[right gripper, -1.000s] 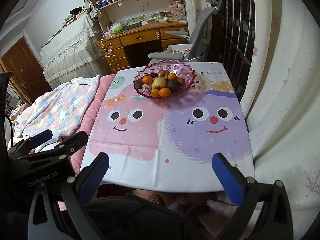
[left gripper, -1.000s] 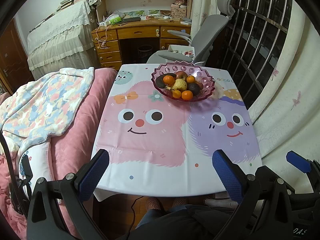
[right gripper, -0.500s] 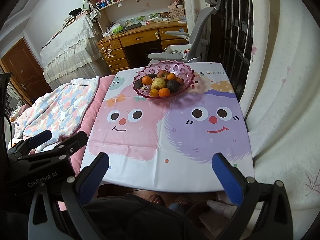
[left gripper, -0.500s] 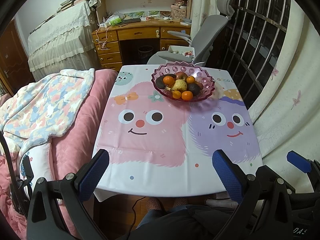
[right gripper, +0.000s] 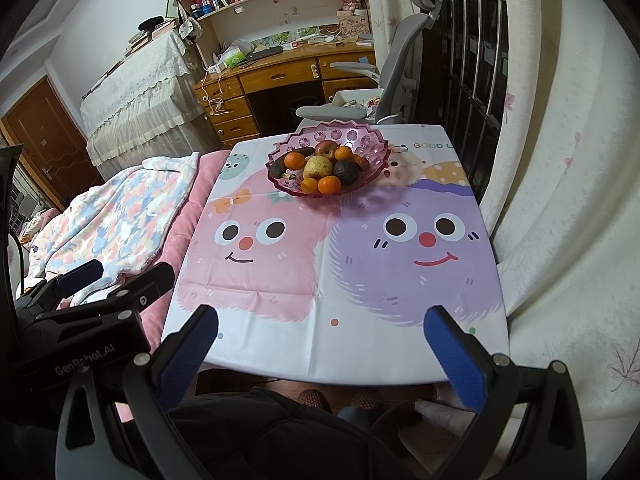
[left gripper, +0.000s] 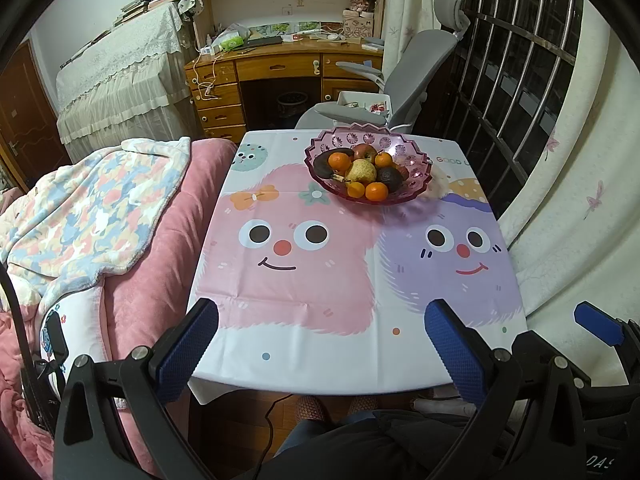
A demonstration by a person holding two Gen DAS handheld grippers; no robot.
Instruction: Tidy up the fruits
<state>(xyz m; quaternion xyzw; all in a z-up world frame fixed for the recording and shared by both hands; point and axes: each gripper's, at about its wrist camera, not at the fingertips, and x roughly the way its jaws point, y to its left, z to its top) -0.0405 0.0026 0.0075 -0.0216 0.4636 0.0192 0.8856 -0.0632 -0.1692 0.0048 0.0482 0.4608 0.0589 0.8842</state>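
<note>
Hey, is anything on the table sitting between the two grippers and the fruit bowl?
Nothing visible. Only bare tablecloth lies between the open left gripper, the open right gripper and the fruit bowl at the far end.

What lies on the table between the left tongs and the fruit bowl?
Nothing: in the left wrist view, only bare cartoon-printed tablecloth stretches from the open left tongs to the fruit bowl at the far edge.
</note>
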